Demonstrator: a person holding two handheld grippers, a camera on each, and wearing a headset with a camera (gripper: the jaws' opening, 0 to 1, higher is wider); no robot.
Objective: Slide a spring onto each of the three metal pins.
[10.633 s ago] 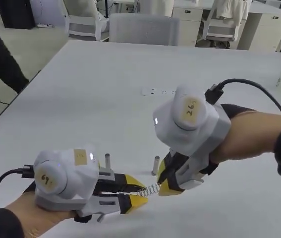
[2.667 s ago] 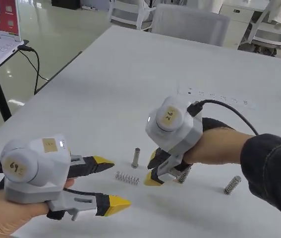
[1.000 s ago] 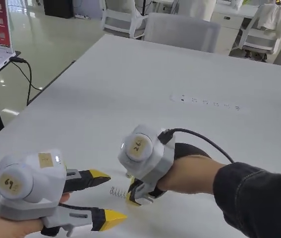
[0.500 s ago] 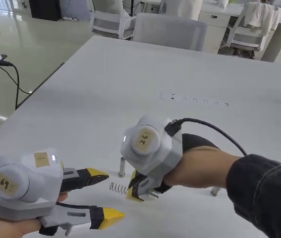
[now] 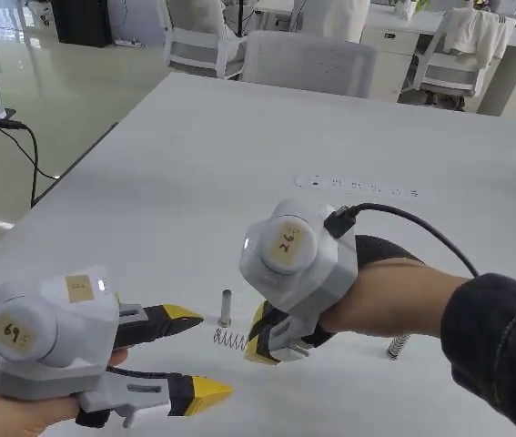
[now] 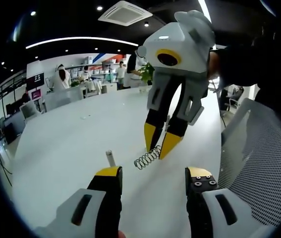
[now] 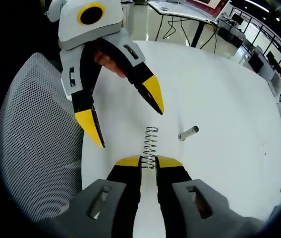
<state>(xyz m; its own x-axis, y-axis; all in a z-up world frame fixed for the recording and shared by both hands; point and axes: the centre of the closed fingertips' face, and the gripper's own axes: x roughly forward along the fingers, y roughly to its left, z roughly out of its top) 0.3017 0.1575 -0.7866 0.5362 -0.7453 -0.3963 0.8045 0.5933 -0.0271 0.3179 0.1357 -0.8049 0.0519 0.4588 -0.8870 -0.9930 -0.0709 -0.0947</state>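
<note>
A: Any readable labels?

B: Two handwritten numbers. "69" is on the round cap of the left gripper [image 5: 198, 353] and "26" is on the cap of the right gripper [image 5: 259, 346]. The left one also has a yellow sticker [image 5: 79, 288] on top, with nothing legible on it. There's a row of small marks [image 5: 358, 188] further up the table [image 5: 194, 155], too small to read.

A: Poses?

B: The left gripper is low at the near-left, held about level and pointing right. The hand [image 5: 7, 410] is under it. The right hand [image 5: 376, 296] comes in from the right with its gripper tipped down and left toward the other. A black cable [image 5: 412, 223] loops off the back of it.

A: Claws?

B: The left jaws are spread wide with nothing between them. The right jaws are nearly closed and pinch one end of a spring [image 5: 230, 339]. The right gripper view shows the coil clamped between the yellow tips, with the rest sticking straight out toward the left gripper.

A: Where's the spring relative to the pin?

B: The free end is just beside the base of the upright pin [image 5: 226, 308], not on it. The pin is bare. I can't tell if the spring touches the table.

A: Other parts?

B: A second spring [image 5: 397, 346] is right of the right hand, tilted on the table. I can't tell whether a pin is inside it.
</note>
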